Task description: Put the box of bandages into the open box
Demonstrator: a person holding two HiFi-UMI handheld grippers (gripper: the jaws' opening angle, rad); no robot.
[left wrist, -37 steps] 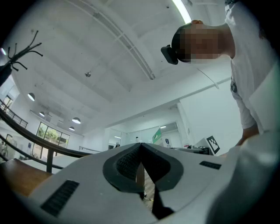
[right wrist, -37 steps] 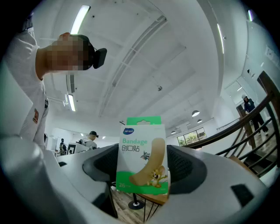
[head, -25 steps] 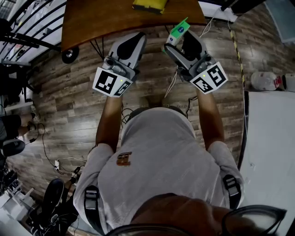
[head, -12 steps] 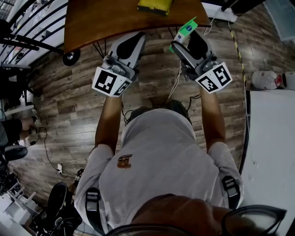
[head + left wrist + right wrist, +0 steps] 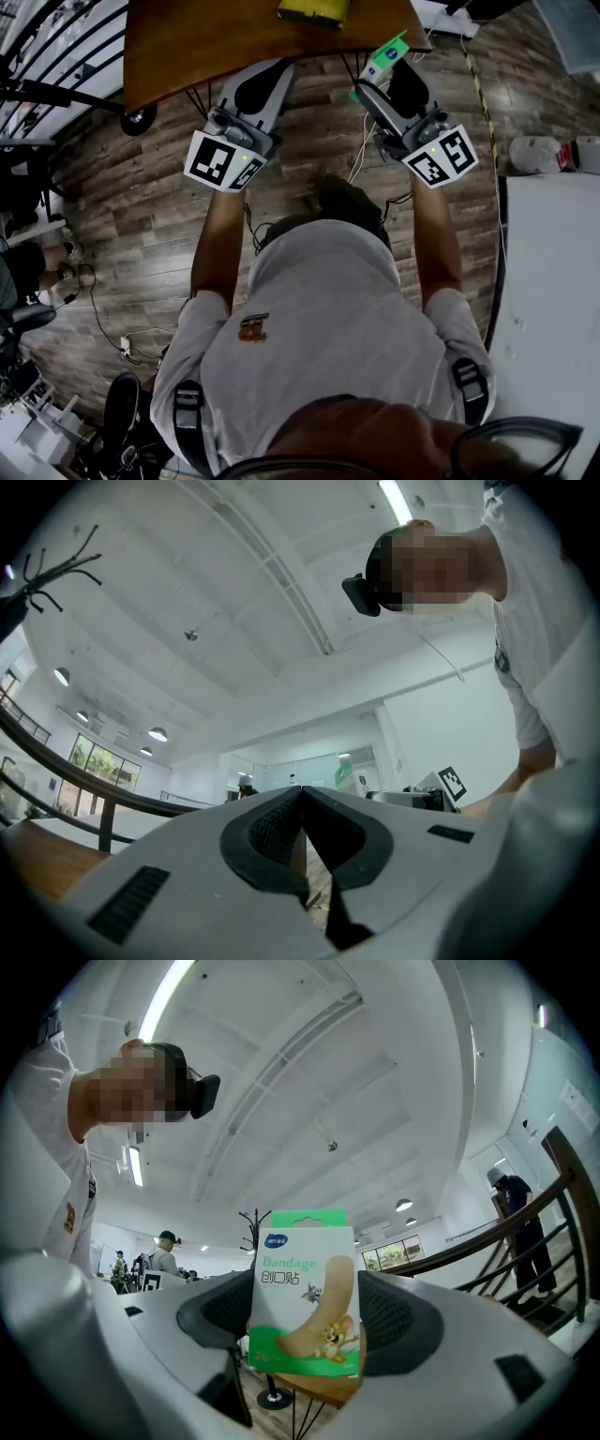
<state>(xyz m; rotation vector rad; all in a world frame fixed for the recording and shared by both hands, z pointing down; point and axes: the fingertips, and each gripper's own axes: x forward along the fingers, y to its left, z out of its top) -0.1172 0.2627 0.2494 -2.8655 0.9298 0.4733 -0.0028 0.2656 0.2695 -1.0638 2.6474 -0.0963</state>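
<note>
Two handheld tools are held out over a plank floor (image 5: 131, 216), in front of a person seen from above, both pointing toward the near edge of a brown wooden table (image 5: 216, 42).

The right tool (image 5: 382, 77) is clamped on the box of bandages (image 5: 303, 1307). Its ribbed black pads (image 5: 398, 1314) press on the box's two narrow side edges, and the printed front faces back along the tool. The box is a thin, flat cardboard carton, white and green, with a cartoon and a tan plaster strip printed on it. Its long axis runs in line with the jaws, and its green top stands out beyond the tips.

The left tool (image 5: 270, 71) has its jaws pressed together, pad against pad, with nothing between them. Both tools have smooth grey shells, and each carries a cube of black-and-white square markers at the back.

A yellow object (image 5: 314, 9) lies on the table, farther in and cut off by the top edge of the head view. It is probably the open box, though its opening cannot be seen. It sits ahead of the carton and off to its left, roughly midway between the two tools. Delivery would seem to call for the right tool to reach forward and swing inward.
</note>
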